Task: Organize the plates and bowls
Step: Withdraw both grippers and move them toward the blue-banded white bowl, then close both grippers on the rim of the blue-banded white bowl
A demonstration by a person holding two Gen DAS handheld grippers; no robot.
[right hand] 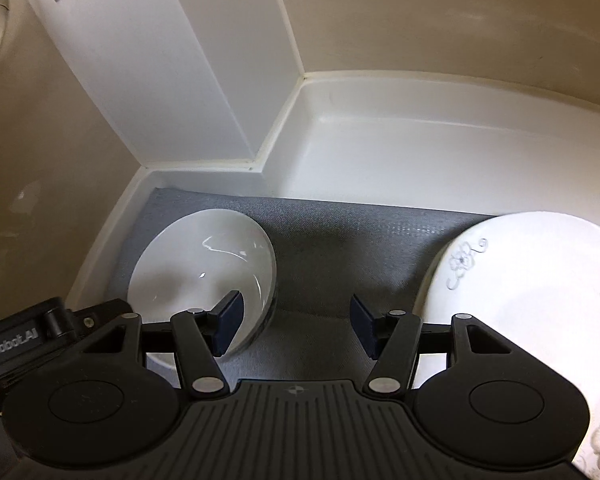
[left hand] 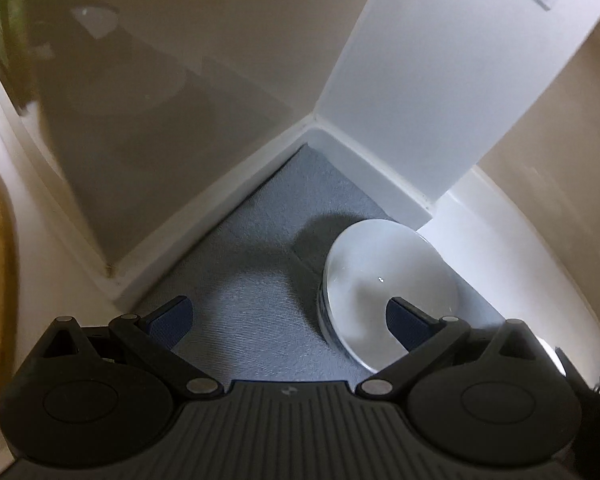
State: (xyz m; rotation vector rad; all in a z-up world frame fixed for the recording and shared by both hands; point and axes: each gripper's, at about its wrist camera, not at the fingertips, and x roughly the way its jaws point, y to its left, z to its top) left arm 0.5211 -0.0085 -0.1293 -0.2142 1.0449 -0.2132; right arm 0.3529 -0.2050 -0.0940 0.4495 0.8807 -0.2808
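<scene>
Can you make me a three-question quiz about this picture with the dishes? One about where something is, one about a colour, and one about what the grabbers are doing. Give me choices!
1. Where does the plain white bowl sit?
A. on the grey mat
B. inside the flowered plate
C. on a wooden board

2. What colour is the mat under the dishes?
A. red
B. grey
C. green

3. How does the right gripper stand?
A. shut on the bowl
B. shut on the plate
C. open, holding nothing

Answers:
1 A: the bowl rests on the mat, apart from the flowered plate on the other side.
2 B: the woven cloth looks grey in both views.
3 C: only bare mat shows between its fingers.
</scene>
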